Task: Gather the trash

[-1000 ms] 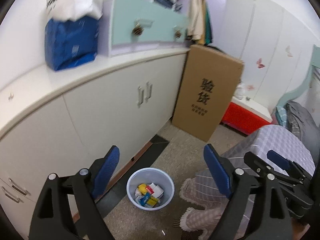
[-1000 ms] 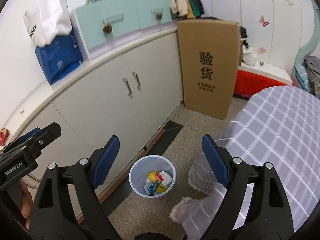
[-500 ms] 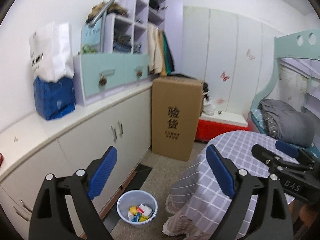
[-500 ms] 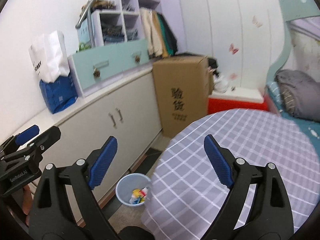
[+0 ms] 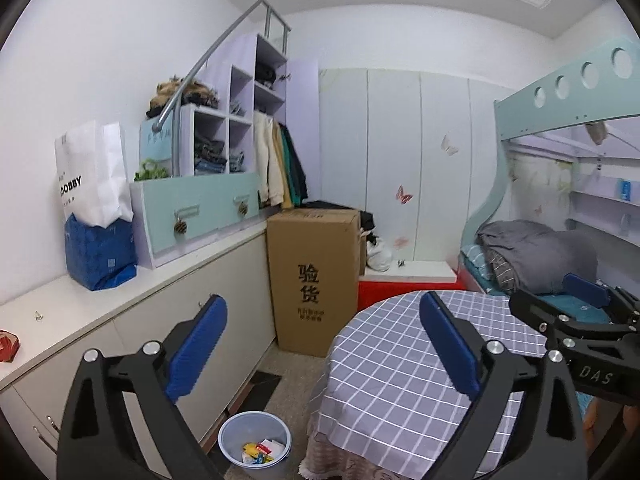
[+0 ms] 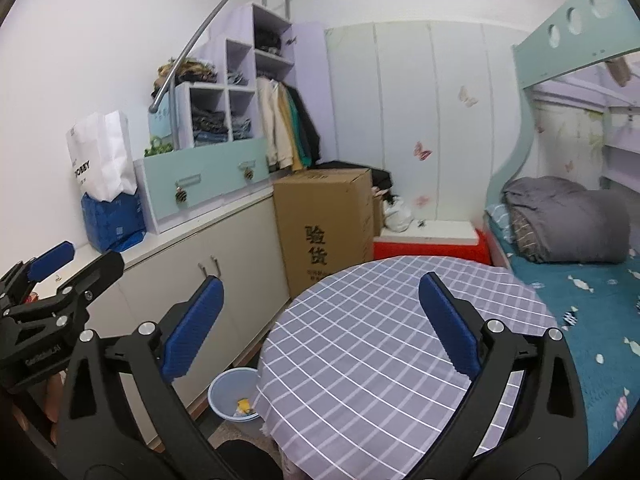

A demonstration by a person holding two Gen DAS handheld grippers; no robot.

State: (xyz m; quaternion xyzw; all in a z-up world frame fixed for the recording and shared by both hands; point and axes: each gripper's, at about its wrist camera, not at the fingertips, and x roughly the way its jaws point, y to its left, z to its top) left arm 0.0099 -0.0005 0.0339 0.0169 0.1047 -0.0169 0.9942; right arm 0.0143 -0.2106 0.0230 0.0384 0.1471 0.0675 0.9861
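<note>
Claws: left claw (image 5: 322, 352) and right claw (image 6: 320, 334) both empty, jaws opening wide.
Change: both lifted away from the bin (image 5: 255, 443); view now level across the bench (image 6: 360, 360).
Trash (image 5: 262, 451): lies in bin on floor.
Meaning: drop-off likely done.

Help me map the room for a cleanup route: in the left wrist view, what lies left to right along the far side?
White paper bag → mint drawer unit → cardboard box → red-sided platform → grey blanket on the bunk bed.
</note>
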